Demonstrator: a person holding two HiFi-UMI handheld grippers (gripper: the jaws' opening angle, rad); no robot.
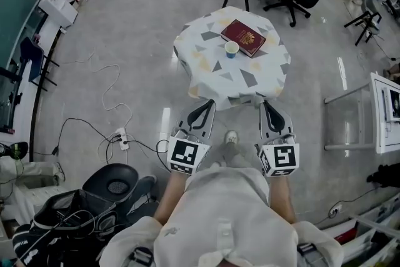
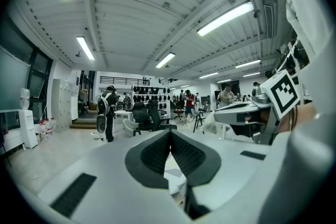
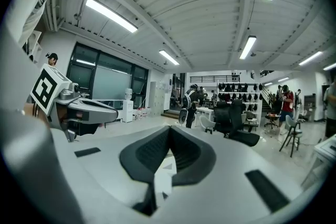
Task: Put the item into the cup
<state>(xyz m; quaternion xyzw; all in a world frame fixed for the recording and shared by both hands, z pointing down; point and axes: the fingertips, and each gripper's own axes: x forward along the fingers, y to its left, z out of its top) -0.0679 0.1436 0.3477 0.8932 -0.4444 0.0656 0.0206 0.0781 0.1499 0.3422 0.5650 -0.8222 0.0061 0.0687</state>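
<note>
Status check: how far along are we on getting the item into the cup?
Nothing looks done yet. The cup stands on the table beside the red book; its inside is too small to read. In hand: nothing; left gripper and right gripper hang short of the table, jaws together, empty. Remaining: the whole pick and drop.

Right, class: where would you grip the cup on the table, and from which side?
Probably across its side wall, coming from the near left: the cup stands upright, mouth open, and the red book lies close along its far right side.
</note>
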